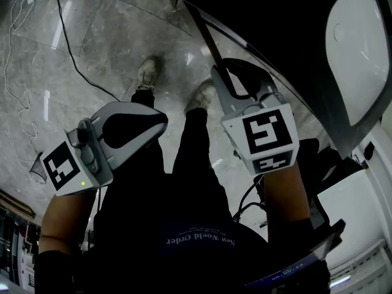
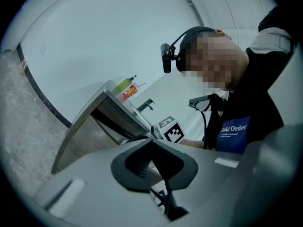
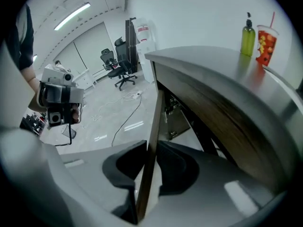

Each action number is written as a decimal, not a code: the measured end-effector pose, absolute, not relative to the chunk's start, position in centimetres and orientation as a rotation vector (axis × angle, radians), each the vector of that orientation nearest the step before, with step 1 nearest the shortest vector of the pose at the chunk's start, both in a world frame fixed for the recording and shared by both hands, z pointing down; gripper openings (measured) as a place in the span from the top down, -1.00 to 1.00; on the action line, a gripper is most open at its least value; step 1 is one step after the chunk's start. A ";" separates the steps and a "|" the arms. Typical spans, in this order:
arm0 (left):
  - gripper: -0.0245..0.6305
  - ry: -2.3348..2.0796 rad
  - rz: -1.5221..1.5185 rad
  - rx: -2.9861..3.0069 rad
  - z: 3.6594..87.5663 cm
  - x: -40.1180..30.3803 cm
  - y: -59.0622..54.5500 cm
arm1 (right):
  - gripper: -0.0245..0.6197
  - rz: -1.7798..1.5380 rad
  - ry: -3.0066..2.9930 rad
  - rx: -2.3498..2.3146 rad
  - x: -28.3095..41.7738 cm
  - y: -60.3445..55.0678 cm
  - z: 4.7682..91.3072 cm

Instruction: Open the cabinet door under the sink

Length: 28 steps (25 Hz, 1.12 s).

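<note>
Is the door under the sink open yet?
Partly. Done: the cabinet door is ajar, showing the cabinet's inside. In hand: the right claw is clamped on the door's edge. Left: swinging it wide open. The left claw is shut, empty.

Left gripper, grey moulded plastic with black jaw pads: held level in front of the torso, aimed across the body toward the person's right. Jaws are together at the tips, with nothing between them. The bare left forearm extends from a dark sleeve behind it.

Right gripper, same construction: angled downward and away from the body. Jaws are closed on the thin edge of the brown wooden cabinet door, one pad on each face. The bare right forearm runs straight back from the gripper housing
</note>
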State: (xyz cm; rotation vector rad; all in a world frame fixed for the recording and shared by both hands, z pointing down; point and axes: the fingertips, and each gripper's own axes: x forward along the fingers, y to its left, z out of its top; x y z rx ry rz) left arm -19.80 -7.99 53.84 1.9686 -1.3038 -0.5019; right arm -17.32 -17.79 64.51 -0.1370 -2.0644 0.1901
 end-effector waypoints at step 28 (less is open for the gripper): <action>0.92 -1.345 -0.543 1.958 53.0 -20.3 -7.1 | 0.64 0.334 -2.008 -0.251 -17.4 -14.8 65.0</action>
